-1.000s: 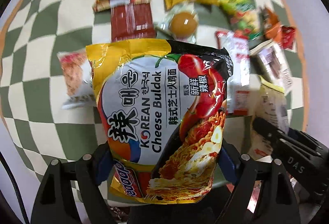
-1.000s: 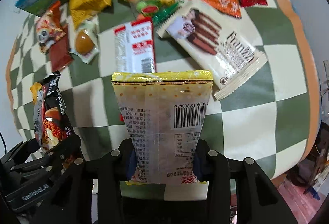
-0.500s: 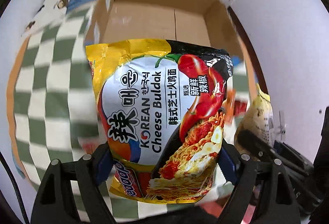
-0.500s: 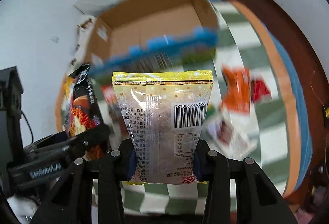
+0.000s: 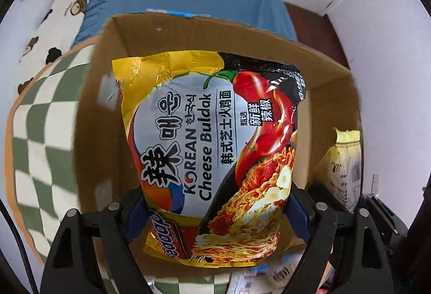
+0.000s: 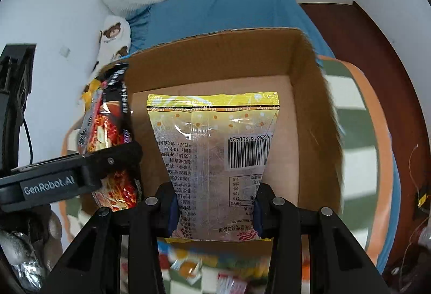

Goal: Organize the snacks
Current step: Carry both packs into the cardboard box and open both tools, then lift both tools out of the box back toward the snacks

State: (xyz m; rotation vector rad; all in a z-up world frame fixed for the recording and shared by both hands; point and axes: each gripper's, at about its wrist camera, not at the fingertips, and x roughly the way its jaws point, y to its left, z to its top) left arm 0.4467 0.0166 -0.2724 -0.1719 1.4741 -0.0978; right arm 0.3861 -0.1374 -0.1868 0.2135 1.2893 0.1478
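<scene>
Left wrist view: noodle packet [image 5: 212, 148] clamped between left gripper [image 5: 215, 210] fingers, hanging over the open cardboard box [image 5: 331, 78]. Right gripper [image 6: 215, 210] fingers pinch a yellow-topped snack bag [image 6: 215, 156] over the same box, on the checkered counter [image 5: 40, 137].

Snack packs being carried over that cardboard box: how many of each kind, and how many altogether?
Noodle packs, Cheese Buldak: 1, in the left hand-held gripper
Clear packs with a yellow top: 1, in the right hand-held gripper
Total held: 2
Cardboard box below: floor looks bare where visible.
</scene>
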